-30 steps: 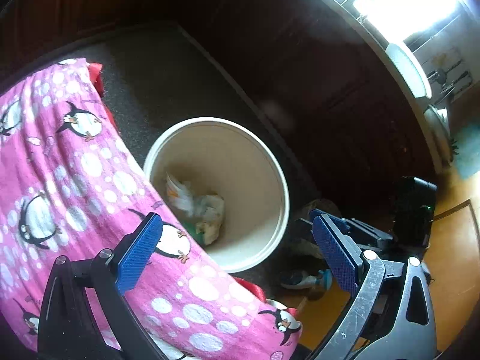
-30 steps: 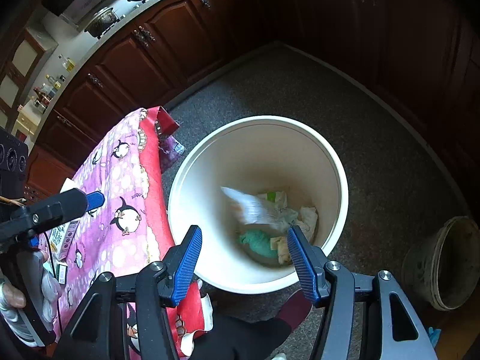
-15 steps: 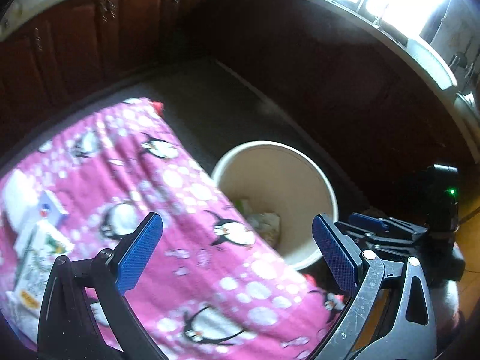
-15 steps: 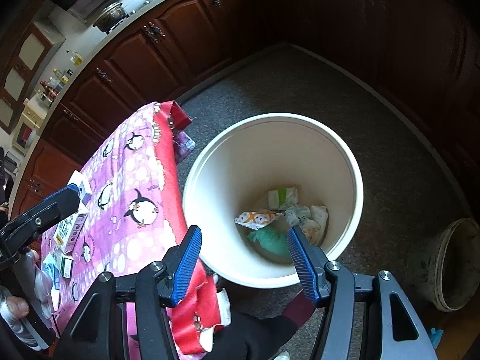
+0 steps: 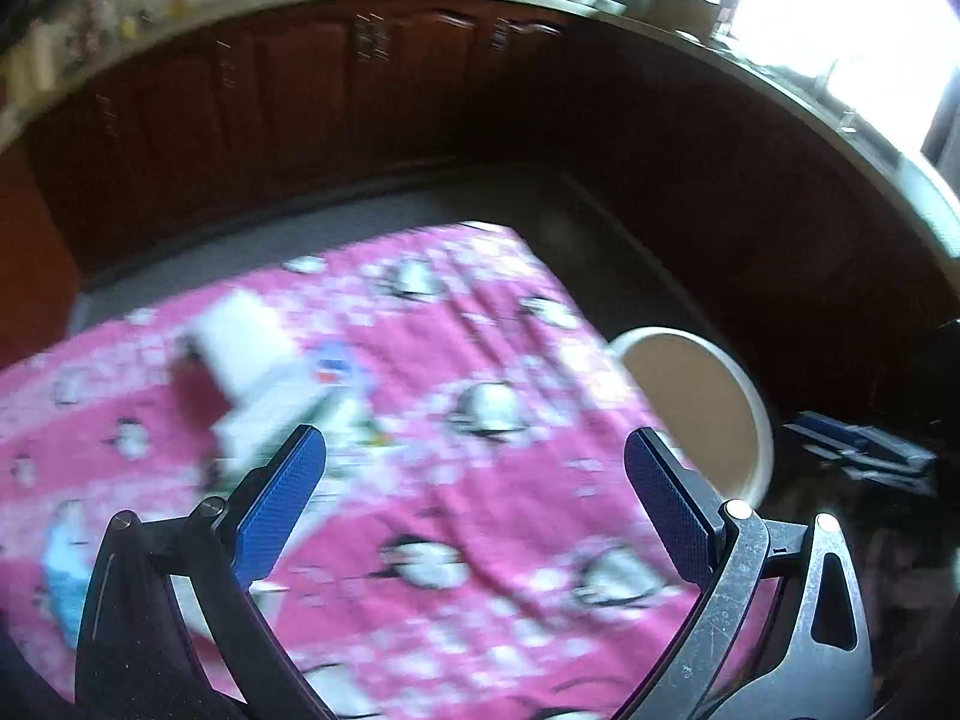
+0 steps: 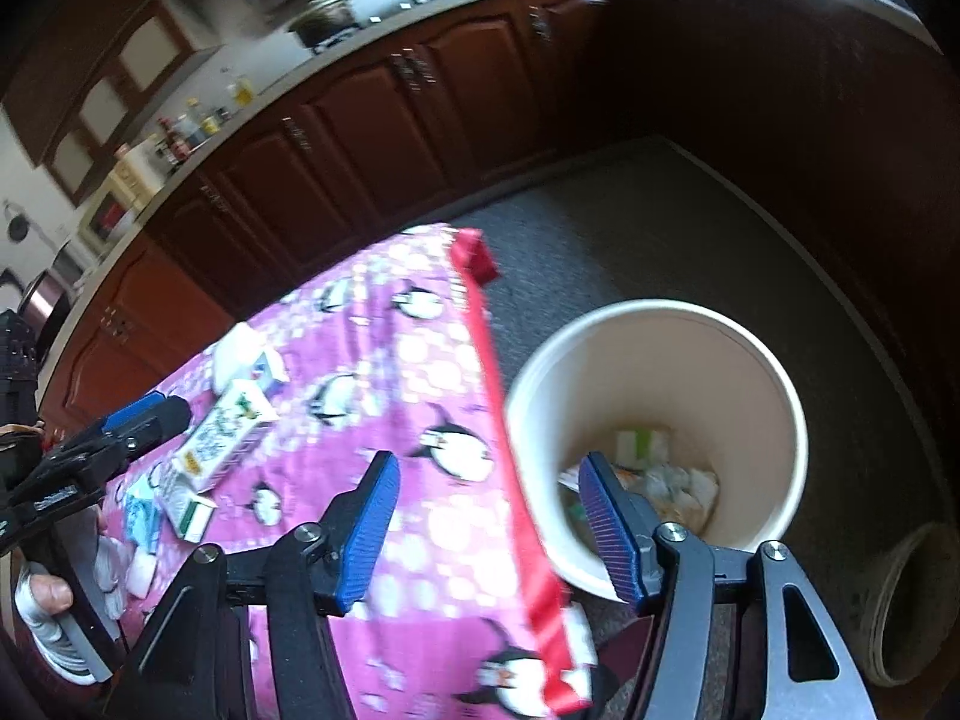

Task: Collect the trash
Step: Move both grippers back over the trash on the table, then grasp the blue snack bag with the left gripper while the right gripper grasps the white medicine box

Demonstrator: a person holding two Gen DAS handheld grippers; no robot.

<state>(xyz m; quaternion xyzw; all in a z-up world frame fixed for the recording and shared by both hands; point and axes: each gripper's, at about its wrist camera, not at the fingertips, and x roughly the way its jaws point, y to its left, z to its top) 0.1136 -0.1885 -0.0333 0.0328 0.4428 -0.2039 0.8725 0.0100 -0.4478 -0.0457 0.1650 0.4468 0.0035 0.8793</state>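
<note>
A cream waste bin (image 6: 660, 372) stands on the grey floor beside a table under a pink penguin cloth (image 6: 420, 360). Crumpled wrappers (image 6: 672, 480) lie in its bottom. Several cartons lie on the cloth: a green-and-white carton (image 6: 222, 444), a white box (image 6: 249, 357) and a smaller box (image 6: 192, 513). My right gripper (image 6: 485, 480) hangs over the table edge by the bin, its jaws opening with nothing between them. My left gripper (image 5: 474, 468) is open and empty above the blurred cartons (image 5: 270, 384). It also shows as the left gripper (image 6: 138, 420) near the cartons. The bin (image 5: 690, 396) is to its right.
Dark wooden cabinets (image 6: 360, 120) under a worktop with pans ring the floor. A dirty pot (image 6: 912, 600) sits on the floor right of the bin. A gloved hand (image 6: 48, 594) holds the left gripper's handle. The cloth has a red hem (image 6: 498, 420).
A wrapper that was dropping into the bin has settled at the bottom. Both grippers have swung away from the bin toward the table, and the left one now faces the cartons.
</note>
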